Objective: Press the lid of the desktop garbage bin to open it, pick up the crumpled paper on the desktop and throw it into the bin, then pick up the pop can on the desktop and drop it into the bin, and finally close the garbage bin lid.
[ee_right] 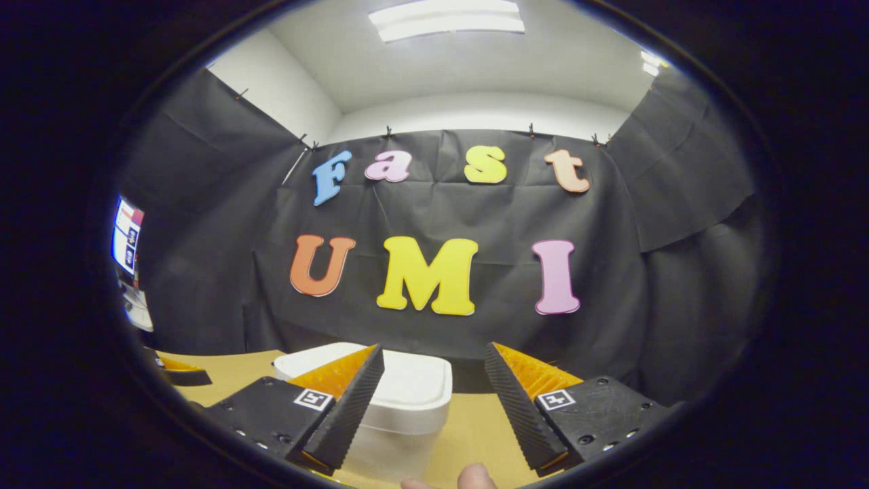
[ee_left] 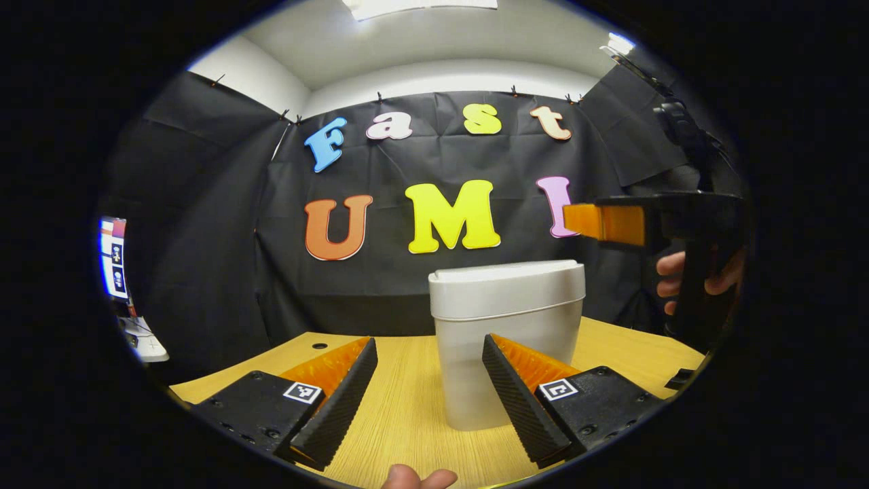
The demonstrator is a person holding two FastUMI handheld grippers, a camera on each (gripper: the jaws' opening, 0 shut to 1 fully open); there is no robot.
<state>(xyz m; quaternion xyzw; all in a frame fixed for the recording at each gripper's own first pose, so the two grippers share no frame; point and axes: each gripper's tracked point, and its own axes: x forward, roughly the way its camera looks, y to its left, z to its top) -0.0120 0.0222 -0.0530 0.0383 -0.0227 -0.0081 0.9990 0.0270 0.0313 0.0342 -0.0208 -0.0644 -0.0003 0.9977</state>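
Lid [ee_right: 407,384] is seen closed, just below and left of the right gripper [ee_right: 434,407], the nearer one; both grippers' fingers stand apart, empty.

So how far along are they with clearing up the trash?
By the look of it, nothing is done yet. The bin stands on the table with its lid shut. Both the left gripper and the right gripper are open and empty. Pressing the lid, binning the paper and can, and closing remain.

I see black cloth [ee_left: 204,204] walls, white ceiling [ee_right: 475,68] with lit panel [ee_right: 448,17], wood surface [ee_left: 407,407], screen [ee_left: 113,258] far left.
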